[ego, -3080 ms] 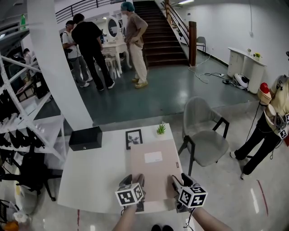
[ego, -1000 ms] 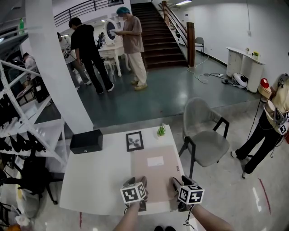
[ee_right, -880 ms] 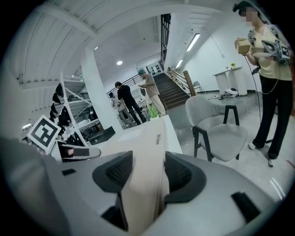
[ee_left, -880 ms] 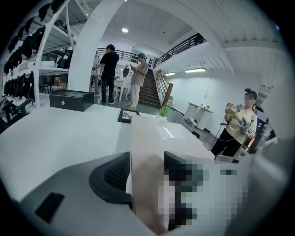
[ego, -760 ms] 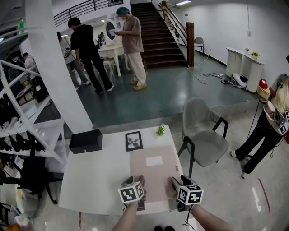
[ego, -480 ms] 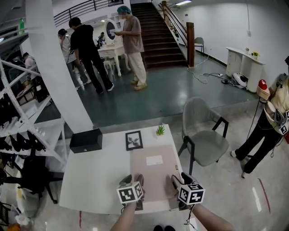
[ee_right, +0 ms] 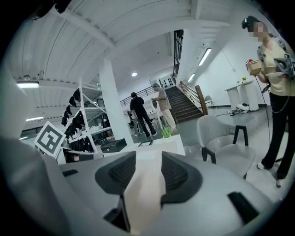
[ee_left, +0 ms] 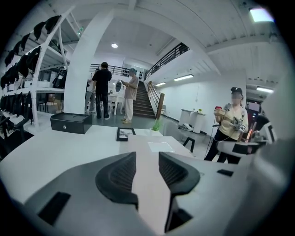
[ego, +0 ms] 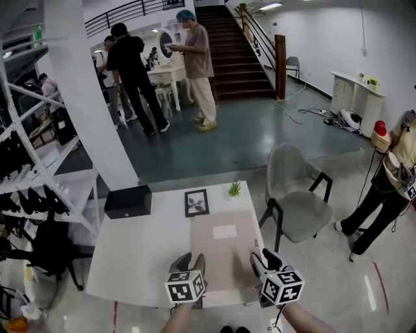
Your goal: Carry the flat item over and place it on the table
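Glossy dark teal floor [ego: 247,140]; wide staircase [ego: 234,65] at back. White pillar [ego: 91,110] left, white shelving rack [ego: 62,188] beside it. Grey armchair [ego: 299,208] just right of white table [ego: 130,260]. Ceiling strip light [ego: 272,6] on.

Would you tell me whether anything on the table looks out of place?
Nothing stands out: the flat beige item lies square on the white table; the black box, framed picture and little plant sit tidily.

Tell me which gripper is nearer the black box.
Left. The left gripper sits at the beige board, at its near-left edge, on the side of the black box; the right gripper is farther, at the near-right edge. Both grippers' jaws are closing, board between them.
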Tool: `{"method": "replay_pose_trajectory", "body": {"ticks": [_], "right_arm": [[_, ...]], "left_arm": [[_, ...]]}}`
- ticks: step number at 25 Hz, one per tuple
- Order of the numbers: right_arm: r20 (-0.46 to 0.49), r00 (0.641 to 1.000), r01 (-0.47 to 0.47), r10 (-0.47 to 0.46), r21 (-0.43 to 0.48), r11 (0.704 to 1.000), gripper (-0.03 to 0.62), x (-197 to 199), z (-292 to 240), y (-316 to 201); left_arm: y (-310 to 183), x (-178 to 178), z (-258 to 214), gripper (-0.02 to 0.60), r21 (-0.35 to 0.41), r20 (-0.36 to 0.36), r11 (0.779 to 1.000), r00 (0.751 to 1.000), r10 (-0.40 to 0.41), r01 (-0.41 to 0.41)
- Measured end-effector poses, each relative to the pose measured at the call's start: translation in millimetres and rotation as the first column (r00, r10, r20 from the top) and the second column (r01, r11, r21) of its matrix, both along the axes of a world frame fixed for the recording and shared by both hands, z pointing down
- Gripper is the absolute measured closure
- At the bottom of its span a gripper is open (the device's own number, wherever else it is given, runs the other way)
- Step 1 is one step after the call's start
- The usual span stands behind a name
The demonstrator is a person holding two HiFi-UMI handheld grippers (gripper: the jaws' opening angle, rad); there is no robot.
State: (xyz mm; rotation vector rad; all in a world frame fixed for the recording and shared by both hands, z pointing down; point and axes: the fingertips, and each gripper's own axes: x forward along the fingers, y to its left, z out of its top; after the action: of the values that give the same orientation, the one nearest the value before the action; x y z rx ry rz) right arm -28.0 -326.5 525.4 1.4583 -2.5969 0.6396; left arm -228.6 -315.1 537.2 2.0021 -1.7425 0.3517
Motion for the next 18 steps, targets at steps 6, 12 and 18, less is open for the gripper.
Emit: {"method": "replay_pose_trajectory", "body": {"ticks": [6, 12, 18], "right_arm": [[0.025, 1.0, 0.01, -0.01, 0.008, 1.0, 0.446, 3, -14, 13], [0.035, 0.999, 0.028, -0.028, 0.009, 1.0, 0.484, 2, -22, 31], [0.047, 0.998, 0.029, -0.03, 0.022, 0.999, 0.523, 5, -30, 45]], "left_arm": [[13, 10, -15, 0.462, 0.044, -0.037, 0.999, 0.999, 0.028, -0.026], [30, 25, -27, 0.491, 0.064, -0.038, 0.994, 0.995, 0.091, -0.088], [45, 29, -30, 0.513, 0.067, -0.034, 0.992, 0.994, 0.105, -0.103]]}}
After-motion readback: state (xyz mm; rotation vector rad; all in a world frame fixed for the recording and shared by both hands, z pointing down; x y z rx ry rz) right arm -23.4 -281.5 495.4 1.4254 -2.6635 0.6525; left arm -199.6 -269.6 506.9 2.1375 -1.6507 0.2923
